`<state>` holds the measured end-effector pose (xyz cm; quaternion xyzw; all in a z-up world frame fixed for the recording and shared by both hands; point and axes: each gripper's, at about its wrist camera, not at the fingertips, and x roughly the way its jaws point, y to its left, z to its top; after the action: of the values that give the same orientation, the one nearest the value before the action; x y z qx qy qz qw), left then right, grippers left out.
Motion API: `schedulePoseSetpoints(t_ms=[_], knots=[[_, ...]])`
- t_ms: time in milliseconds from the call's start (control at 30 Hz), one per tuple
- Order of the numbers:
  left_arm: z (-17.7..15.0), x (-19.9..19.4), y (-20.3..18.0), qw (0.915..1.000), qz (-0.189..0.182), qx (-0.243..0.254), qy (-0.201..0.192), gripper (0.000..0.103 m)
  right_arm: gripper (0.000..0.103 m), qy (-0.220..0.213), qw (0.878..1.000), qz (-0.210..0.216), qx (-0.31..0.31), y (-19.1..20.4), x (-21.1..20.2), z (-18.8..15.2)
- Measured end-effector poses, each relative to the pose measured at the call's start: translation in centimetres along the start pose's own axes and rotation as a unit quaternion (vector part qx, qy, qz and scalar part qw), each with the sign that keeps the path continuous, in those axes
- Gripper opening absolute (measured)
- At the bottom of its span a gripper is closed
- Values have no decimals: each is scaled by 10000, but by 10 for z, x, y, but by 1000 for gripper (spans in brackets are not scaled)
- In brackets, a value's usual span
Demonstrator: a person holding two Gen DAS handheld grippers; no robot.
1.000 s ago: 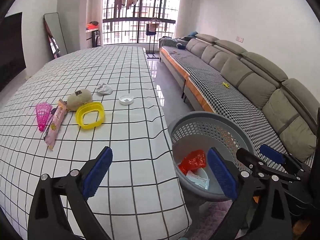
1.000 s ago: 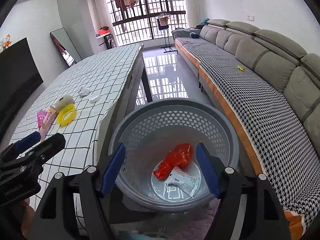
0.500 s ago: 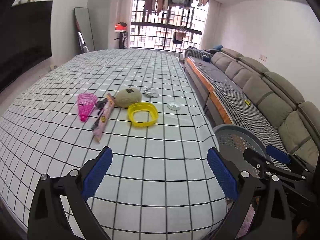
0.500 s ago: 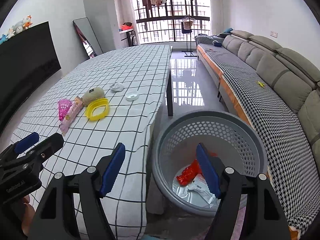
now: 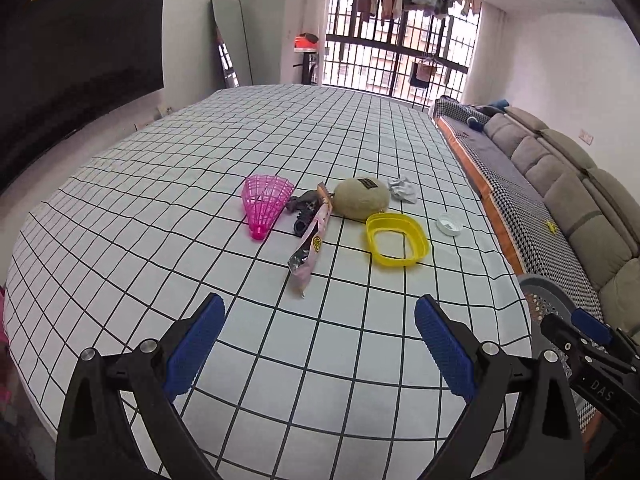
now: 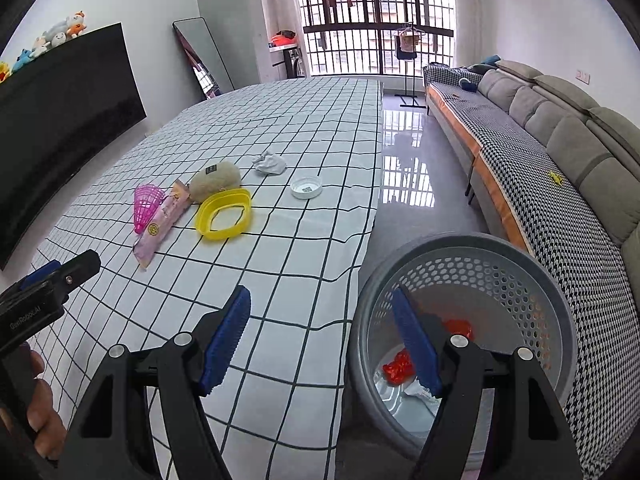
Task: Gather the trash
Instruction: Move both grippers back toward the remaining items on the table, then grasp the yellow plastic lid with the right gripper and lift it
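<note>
Red and white scraps lie in the grey basket (image 6: 560,304); the pink wrapper (image 5: 310,246) and crumpled tissue (image 5: 403,189) remain on the table (image 5: 160,208). Left gripper (image 5: 320,344) and right gripper (image 6: 322,336) gape empty.

A black object (image 5: 301,212) lies half under the pink wrapper (image 5: 310,242) (unidentifiable), and the right gripper's finger (image 6: 416,340) hides some basket (image 6: 532,268) trash.

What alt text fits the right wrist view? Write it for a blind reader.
The open right tool hangs empty over the edge of a checked table, beside a grey basket holding red trash. Farther along the table lie a pink wrapper, yellow ring and white cap.
</note>
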<state>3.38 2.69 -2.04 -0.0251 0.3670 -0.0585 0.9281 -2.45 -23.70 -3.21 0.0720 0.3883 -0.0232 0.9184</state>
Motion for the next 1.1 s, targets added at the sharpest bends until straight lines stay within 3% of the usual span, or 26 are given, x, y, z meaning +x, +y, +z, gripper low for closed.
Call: schedulePoseSetpoints(t_ms=[333,533,700,1033,1100], knots=[[13,33,-2,9996,182,0,218,94,70,127,9998,179,11,-7,39,29],[18,46,22,9985,404,-195,321,94,70,299,9982,476,-184,16,55,40],[24,51,40,9981,595,-100,149,94,70,435,9966,637,-306,41,72,44],[30,66,48,9990,430,15,68,94,70,836,9932,598,-543,82,123,56],[29,66,48,9992,389,20,78,94,75,903,9920,622,-621,90,131,57]])
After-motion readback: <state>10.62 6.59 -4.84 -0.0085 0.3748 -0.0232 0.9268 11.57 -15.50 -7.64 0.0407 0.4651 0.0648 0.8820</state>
